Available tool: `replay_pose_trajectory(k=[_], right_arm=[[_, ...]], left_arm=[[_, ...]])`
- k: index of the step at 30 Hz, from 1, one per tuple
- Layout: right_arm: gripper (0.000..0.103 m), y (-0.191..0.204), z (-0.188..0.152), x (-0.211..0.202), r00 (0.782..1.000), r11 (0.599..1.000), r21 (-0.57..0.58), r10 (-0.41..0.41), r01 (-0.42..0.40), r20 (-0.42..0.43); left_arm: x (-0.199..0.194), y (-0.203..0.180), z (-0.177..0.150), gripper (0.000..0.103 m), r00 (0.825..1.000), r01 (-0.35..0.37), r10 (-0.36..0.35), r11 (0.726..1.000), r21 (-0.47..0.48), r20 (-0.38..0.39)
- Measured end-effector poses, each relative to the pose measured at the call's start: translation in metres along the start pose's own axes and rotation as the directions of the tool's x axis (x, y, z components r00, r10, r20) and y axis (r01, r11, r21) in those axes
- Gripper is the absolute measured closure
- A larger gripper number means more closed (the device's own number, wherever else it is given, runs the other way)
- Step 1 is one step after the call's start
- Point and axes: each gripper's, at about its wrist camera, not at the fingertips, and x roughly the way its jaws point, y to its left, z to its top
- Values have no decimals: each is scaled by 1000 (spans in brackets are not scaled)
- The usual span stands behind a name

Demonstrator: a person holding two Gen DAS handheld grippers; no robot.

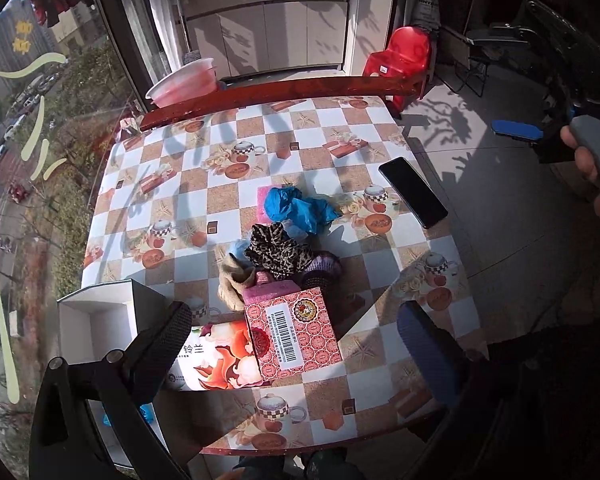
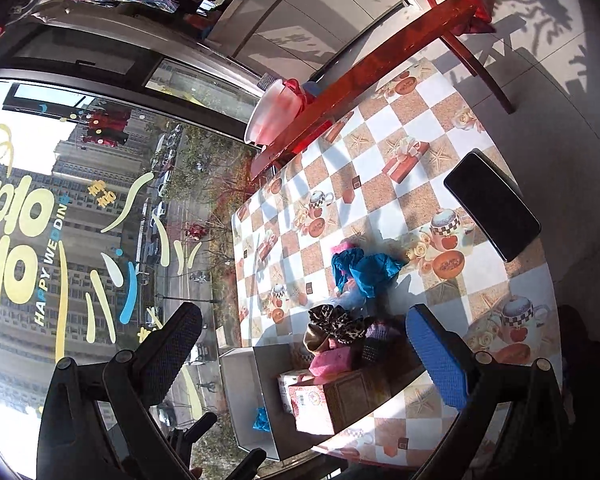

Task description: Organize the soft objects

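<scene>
Left gripper (image 1: 296,336): black and blue textured fingers spread wide, nothing between them; it hangs above the near edge of the table

Right gripper (image 2: 304,344): jaws wide apart and empty, tilted view; in the left wrist view it shows at far right, gripped by a person's hand (image 1: 598,188)

Table (image 1: 188,184): covered with a checkered brown-and-white oilcloth printed with teapots and starfish

Red patterned cardboard box (image 1: 294,336): lies between the left jaws, near their tips, barcode label up, resting partly on a flat floral-printed box (image 1: 216,360)

White open cardboard box (image 1: 92,320): just beside the left finger of the left gripper, at the table's edge; a small blue piece (image 2: 261,420) lies inside it

Soft pile: ahead of both jaws, past the red box; a leopard-print fabric scrunchie (image 1: 278,250) on top, a tan knitted piece (image 1: 232,280) to its left, a dark purple knitted piece (image 1: 320,268) to its right, all touching

Pink sponge block (image 2: 334,360): leans on the top of the red box, against the pile

Crumpled blue plastic glove (image 1: 300,206): further ahead, just beyond the pile; a pink item under it, possibly another sponge

Black smartphone (image 1: 414,192): face up, ahead and right of the jaws, well apart from the pile

Red plastic chair (image 1: 404,64): beyond the table's far side
</scene>
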Motion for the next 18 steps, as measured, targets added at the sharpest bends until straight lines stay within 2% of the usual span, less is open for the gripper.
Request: replay_pose_trajectory(k=[1,4,6,8,11,13,18], right_arm=[[0,3,11,-8,1000,1000,-21,12,-12,22],[0,15,40,-37,991,993,-109,60,-47,117],[0,21,56,-57,984,981,-180,95,-67,152],[0,24,67,-71,979,968,-238,123,-81,165],[0,25,72,-84,978,938,-334,151,-95,147],[0,27,69,-87,979,909,-403,166,-105,119],[0,25,55,-83,988,859,-495,157,-133,6]], left_arm=[[1,1,1,0,1000,-7,7,1000,-15,-7],[-2,9,8,0,995,-96,98,994,-45,28],[-6,18,10,0,992,-111,115,991,-73,52],[-6,19,13,0,990,-114,118,992,-60,81],[0,15,23,0,988,-112,112,994,-8,102],[-1,15,32,0,990,-104,104,995,-6,99],[-26,1,63,0,979,-101,96,995,22,181]])
